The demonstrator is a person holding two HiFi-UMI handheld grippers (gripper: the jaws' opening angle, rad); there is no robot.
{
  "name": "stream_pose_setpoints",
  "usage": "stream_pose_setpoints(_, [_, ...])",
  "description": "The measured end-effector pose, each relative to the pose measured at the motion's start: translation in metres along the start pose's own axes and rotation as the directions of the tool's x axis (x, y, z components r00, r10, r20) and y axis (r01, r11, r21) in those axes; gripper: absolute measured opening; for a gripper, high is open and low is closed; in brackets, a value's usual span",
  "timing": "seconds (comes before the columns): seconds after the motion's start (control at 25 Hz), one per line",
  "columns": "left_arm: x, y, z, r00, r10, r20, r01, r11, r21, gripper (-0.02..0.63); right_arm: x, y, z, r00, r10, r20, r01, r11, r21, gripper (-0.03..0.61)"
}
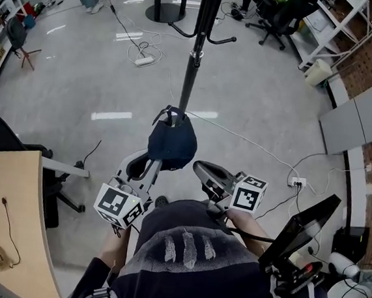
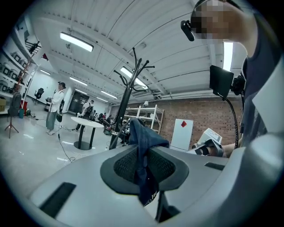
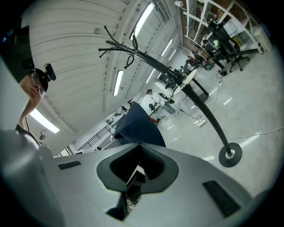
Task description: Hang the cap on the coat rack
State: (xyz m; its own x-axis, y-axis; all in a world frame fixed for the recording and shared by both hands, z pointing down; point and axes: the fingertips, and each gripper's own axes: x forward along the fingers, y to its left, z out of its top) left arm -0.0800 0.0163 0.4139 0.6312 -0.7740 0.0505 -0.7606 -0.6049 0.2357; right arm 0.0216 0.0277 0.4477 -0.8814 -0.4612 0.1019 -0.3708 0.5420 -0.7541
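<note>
Cap (image 1: 172,144) clamped between the left gripper's (image 1: 150,168) jaws, rising ahead of them. The coat rack (image 1: 193,60) stands farther ahead (a table (image 2: 86,124) well beyond it). The right gripper (image 1: 208,172) sits near the cap's right side, apart.

The coat rack (image 1: 192,73) pole stands straight ahead with the cap (image 1: 172,144), pinched in the left tongs (image 1: 151,167), hanging just in front of it, and open air lies on both sides of the pole up to its curved hooks (image 1: 222,40). The right tongs (image 1: 202,169), closed and empty, sit just beside the cap, bare floor (image 1: 262,106) beyond them. A wooden worktop (image 1: 9,213) and a chair (image 1: 4,137) close off the left, a black screen on an arm (image 1: 302,231) the right, and cables (image 1: 143,52) lie on the floor past the pole.
</note>
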Motion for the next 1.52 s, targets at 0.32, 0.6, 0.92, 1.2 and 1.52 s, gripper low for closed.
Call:
stream_pose_setpoints(0.32, [0.002,0.029,0.001,1.0,0.012,0.01,-0.011,0.999,-0.04,0.064,0.033,-0.006,0.006,1.0,0.0,-0.024,0.0,1.0,0.014,0.005])
stream_pose_setpoints(0.6, [0.031,0.036,-0.005,0.998,0.053,-0.032,-0.054,0.998,-0.032,0.064,0.034,-0.035,0.024,0.999,0.038,-0.02,-0.037,0.998,0.042,0.006])
stream_pose_setpoints(0.92, [0.098,0.04,0.006,0.992,0.105,-0.067,-0.108,0.993,-0.051,0.064,0.005,-0.087,0.088,0.997,0.067,0.035,-0.069,0.995,0.07,0.006])
stream_pose_setpoints(1.2, [0.135,0.044,0.01,0.971,0.223,-0.09,-0.225,0.974,-0.015,0.065,-0.016,-0.125,0.117,0.995,0.103,-0.003,-0.102,0.99,0.095,0.006])
stream_pose_setpoints(1.52, [0.14,0.077,0.015,0.944,0.312,-0.111,-0.306,0.95,0.065,0.064,0.004,-0.14,0.131,0.992,0.121,-0.038,-0.116,0.987,0.114,0.005])
